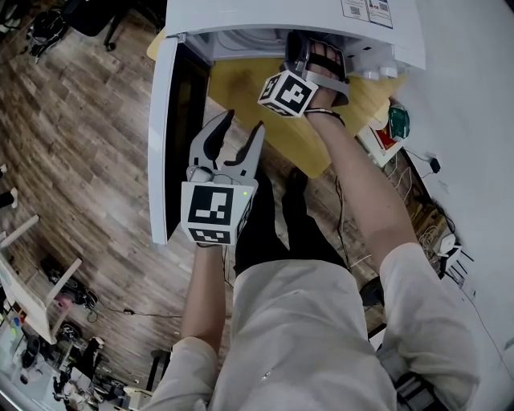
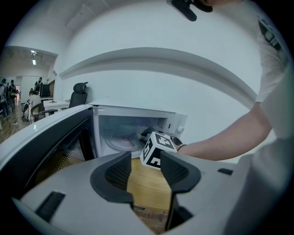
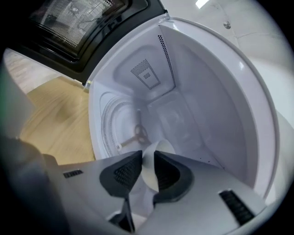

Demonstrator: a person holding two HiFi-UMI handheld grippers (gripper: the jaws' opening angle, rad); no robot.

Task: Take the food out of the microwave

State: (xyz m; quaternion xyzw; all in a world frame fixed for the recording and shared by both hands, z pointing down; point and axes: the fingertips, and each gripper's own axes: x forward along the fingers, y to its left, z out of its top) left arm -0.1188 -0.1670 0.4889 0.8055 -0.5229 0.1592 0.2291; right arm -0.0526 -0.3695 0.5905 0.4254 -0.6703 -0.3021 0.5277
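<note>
While the microwave (image 1: 297,16) stands with its door (image 1: 165,136) swung wide toward 9 o'clock in the head view, the right gripper (image 3: 147,167) reaches into the white cavity. Its jaws are clamped on the rim of a white dish (image 3: 157,150), one pad on each face of the thin wall. In the right gripper view the rim rises from between the pads toward 12 o'clock. It may be a bowl or a cup; too little of it shows to say which, and whatever it holds is out of sight. At about 10 o'clock from the dish lies the round turntable (image 3: 115,124), its spoked hub (image 3: 138,133) just beside the rim.

The left gripper (image 2: 144,172) hangs outside the opening, at about 7 o'clock from the right one in the head view, well apart from the dish. Its jaws stand apart with nothing gripped. Through the gap show the wooden table (image 2: 147,183) and, at 12 o'clock, the marker cube (image 2: 158,149) on the right gripper at the mouth of the cavity.
</note>
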